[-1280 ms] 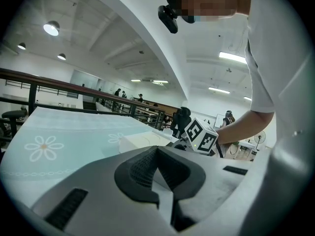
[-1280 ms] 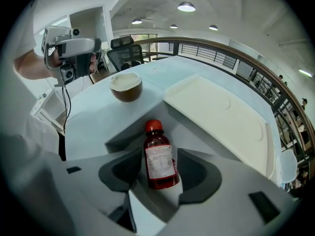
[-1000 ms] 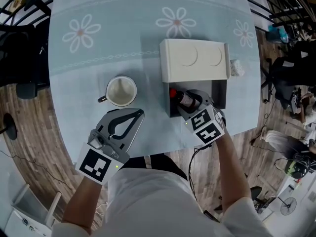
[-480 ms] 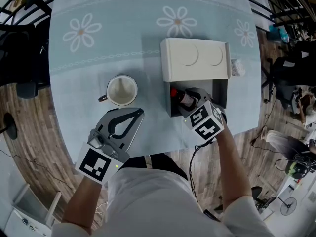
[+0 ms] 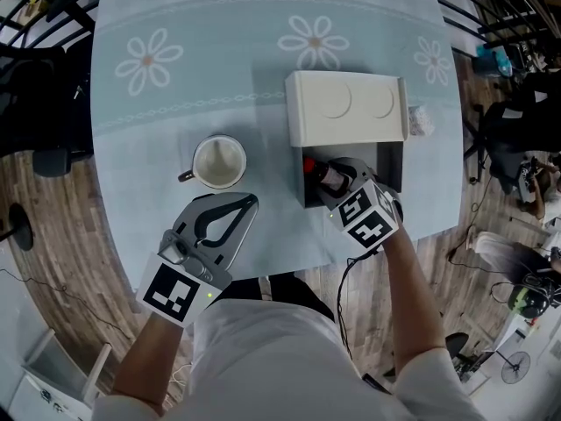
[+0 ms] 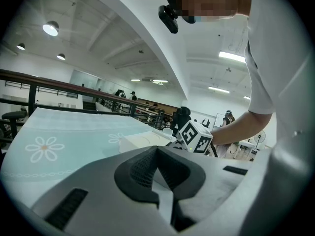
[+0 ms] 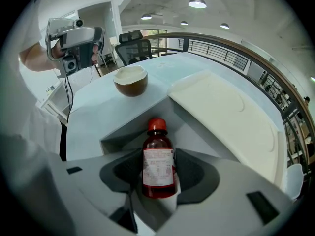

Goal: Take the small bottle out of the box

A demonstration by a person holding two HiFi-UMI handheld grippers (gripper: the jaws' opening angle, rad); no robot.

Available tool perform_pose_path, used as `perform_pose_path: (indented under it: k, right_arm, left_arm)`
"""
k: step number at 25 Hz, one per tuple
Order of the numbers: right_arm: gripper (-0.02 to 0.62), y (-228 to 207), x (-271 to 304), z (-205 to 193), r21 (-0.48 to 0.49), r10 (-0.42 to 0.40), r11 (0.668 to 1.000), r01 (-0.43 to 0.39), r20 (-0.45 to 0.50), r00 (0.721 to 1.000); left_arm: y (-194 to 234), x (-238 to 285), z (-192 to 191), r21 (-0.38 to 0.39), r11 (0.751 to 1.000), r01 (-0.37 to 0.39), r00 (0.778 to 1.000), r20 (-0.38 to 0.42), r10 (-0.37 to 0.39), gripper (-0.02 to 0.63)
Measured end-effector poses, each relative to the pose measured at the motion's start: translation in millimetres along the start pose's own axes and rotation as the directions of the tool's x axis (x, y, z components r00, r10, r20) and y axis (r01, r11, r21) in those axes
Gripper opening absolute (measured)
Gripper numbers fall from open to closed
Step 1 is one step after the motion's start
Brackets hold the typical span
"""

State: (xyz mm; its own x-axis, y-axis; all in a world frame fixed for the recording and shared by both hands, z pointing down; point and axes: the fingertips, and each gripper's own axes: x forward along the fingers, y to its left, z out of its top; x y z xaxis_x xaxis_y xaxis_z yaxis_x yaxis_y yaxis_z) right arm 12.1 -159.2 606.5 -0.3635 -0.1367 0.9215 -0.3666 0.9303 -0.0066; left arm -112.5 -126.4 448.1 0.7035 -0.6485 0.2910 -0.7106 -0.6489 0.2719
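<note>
Wood-plank floor [image 5: 53,226], black metal railing [image 6: 32,95], round ceiling lights [image 7: 197,3], black office chair [image 7: 135,43]

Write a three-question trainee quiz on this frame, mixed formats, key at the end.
1. In the head view, on which side of the box does the cup stand?
2. What stands between the jaws of the right gripper? A. the cup B. the small bottle C. nothing
3. True or false: the left gripper holds the cup.

Key
1. To its left, apart from it.
2. B. The jaws have just been closing, one on each side of the small bottle, which is not yet out of the box.
3. False. Its jaws are together with nothing between them.
</note>
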Motion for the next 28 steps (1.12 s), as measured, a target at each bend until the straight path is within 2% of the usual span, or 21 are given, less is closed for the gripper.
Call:
perform_pose_path:
  k: [14, 28]
  right_arm:
    - [0.218, -4, -54, 26, -0.005, -0.086, 0.996, 0.087, 0.116, 0.99]
    - [0.218, 3, -127, 35, 0.055, -0.211, 0.977, 0.204, 0.26, 0.942]
  left_arm:
    - [-20, -10, 29, 0.044, 0.999, -0.005, 0.999, 0.042, 0.003, 0.006]
    - [-61, -22, 64, 0.114, 0.993, -0.013, 0.996, 0.086, 0.004, 0.006]
